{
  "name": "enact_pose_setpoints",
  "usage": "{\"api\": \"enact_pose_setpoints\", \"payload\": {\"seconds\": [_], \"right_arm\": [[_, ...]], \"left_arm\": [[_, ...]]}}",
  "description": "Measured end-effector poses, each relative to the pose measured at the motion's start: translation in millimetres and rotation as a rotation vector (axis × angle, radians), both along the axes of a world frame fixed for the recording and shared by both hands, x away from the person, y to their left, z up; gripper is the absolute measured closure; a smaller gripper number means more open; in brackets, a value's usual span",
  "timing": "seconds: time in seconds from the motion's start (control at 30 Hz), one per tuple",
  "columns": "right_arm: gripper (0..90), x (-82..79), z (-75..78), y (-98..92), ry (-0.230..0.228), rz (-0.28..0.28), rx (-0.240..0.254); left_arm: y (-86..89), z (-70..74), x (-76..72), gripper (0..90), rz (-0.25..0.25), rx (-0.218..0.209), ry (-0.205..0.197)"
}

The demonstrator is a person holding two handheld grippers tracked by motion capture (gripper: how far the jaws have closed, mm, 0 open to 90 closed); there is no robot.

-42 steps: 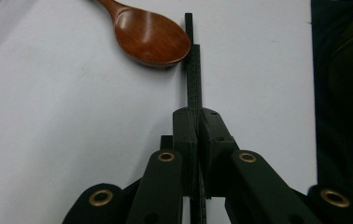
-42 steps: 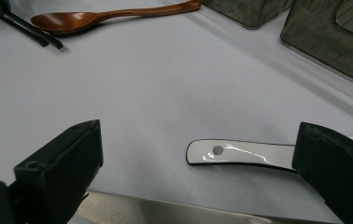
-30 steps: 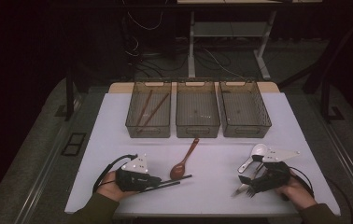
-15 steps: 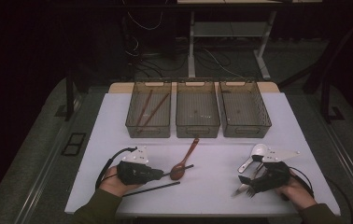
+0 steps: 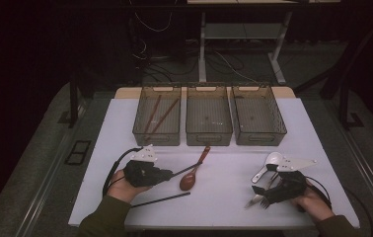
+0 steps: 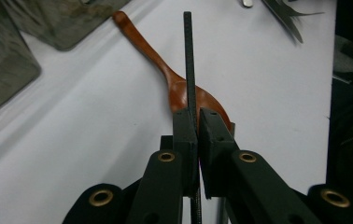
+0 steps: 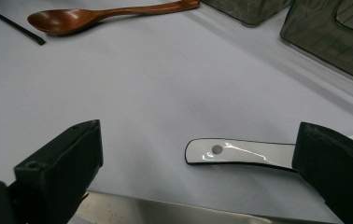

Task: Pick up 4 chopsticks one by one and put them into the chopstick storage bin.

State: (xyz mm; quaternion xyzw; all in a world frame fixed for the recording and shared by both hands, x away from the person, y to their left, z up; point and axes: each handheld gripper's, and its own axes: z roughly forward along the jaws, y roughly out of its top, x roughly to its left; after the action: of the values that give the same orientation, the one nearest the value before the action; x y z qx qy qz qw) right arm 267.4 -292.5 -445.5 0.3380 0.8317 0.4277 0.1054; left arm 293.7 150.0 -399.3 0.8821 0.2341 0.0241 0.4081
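Three bins (image 5: 209,116) line the far edge of the white counter (image 5: 224,197) in the high view, and the wooden spoon (image 5: 193,174) lies just in front of the middle one. Left of the spoon, the left tool (image 5: 167,174) grips a black chopstick (image 5: 178,171); another chopstick (image 5: 160,200) lies nearer the person.

From the left gripper view, the jaws are clamped on the chopstick, directly above the spoon's bowl.

From the right gripper view, the right tool (image 7: 198,163) stands wide apart around a white spoon handle (image 7: 240,153), well apart from the wooden spoon.
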Motion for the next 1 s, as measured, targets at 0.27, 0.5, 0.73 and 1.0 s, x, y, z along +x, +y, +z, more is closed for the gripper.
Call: {"api": "enact_pose_setpoints", "payload": {"seconds": [0.27, 0.5, 0.73, 1.0], "right_arm": [[1.8, 0.1, 0.0, -0.3, -0.001, -0.001, 0.002], [1.8, 0.0, 0.0, -0.3, 0.0, -0.002, 0.001], [1.8, 0.1, -0.1, -0.5, 0.001, -0.004, 0.001], [1.8, 0.1, 0.0, -0.7, 0.001, -0.004, 0.002]], "left_arm": [[0.0, 9.1, 9.7, 85.2, 0.057, -0.009, -0.006], [1.5, 14.2, 19.0, 85.1, 0.103, -0.015, -0.012], [4.0, 24.4, 31.2, 85.1, 0.135, -0.038, -0.032], [3.3, 34.8, 49.3, 85.1, 0.176, -0.035, -0.05]]}}
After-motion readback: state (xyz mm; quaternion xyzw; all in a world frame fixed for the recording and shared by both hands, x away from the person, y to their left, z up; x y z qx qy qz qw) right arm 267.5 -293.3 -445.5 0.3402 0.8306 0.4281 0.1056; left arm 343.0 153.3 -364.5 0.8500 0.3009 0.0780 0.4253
